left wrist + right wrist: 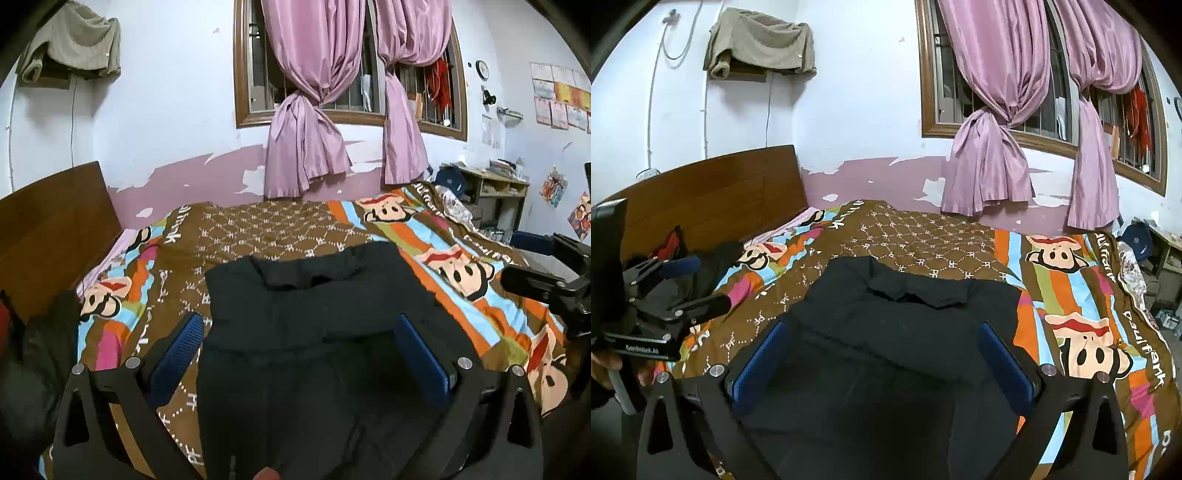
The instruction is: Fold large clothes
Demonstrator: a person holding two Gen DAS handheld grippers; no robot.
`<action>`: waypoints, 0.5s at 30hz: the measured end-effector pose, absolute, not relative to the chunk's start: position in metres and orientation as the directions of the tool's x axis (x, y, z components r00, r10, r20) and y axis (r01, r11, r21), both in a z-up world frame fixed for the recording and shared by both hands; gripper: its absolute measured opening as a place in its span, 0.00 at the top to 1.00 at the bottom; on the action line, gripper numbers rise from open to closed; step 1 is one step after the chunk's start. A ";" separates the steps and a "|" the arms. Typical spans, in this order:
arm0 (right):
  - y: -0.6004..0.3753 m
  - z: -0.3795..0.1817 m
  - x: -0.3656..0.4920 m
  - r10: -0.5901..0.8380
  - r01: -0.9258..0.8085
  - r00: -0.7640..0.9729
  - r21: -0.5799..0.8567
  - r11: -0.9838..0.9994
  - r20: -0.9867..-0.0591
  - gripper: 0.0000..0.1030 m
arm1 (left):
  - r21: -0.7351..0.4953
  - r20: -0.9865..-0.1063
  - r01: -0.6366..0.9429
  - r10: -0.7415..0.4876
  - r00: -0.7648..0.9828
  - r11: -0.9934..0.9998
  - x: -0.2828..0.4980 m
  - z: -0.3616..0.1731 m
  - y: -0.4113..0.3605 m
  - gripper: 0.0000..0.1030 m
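I see the garment [317, 332] lying on the bedspread [266, 229], near me; the headboard [51, 229] stands left, the curtains [310, 110] hang far behind, the shelf [495, 192] far right (cluttered).

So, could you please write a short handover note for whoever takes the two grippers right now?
Left gripper: open, holding nothing, above the black garment.
Right gripper: open, also empty, over the same garment.
The garment lies on the cartoon-print bedspread, collar end toward the window, with one part already folded across it.
A dark clothes pile sits by the headboard.
Left to do: probably grip the near edge and finish folding.
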State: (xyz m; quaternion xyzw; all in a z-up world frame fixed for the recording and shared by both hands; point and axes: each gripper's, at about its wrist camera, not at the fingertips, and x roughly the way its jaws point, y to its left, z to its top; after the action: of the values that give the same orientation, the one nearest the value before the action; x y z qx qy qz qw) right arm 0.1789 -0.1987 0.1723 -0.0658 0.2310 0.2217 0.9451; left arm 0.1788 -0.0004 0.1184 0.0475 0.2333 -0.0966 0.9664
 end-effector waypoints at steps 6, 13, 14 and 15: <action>-0.201 0.143 0.153 0.384 -0.467 0.795 -0.068 0.882 -0.470 0.00 | 0.040 -0.494 0.214 -0.167 0.853 0.976 0.160 0.088 0.008 0.02; -0.212 0.098 0.130 0.369 -0.480 0.761 -0.080 0.873 -0.534 0.00 | 0.065 -0.556 0.262 -0.184 0.811 0.963 0.132 0.046 0.011 0.02; -0.215 0.092 0.130 0.369 -0.483 0.749 -0.072 0.873 -0.551 0.00 | 0.070 -0.568 0.273 -0.186 0.801 0.959 0.128 0.039 0.010 0.02; -0.217 0.084 0.130 0.370 -0.487 0.733 -0.060 0.871 -0.571 0.00 | 0.074 -0.577 0.281 -0.189 0.794 0.957 0.125 0.033 0.010 0.02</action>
State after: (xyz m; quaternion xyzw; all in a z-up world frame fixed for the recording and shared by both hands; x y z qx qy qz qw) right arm 0.1296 -0.2171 0.0837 -0.1034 0.2828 0.2317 0.9250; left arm 0.1253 0.0098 0.0333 0.0779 0.2956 -0.1243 0.9440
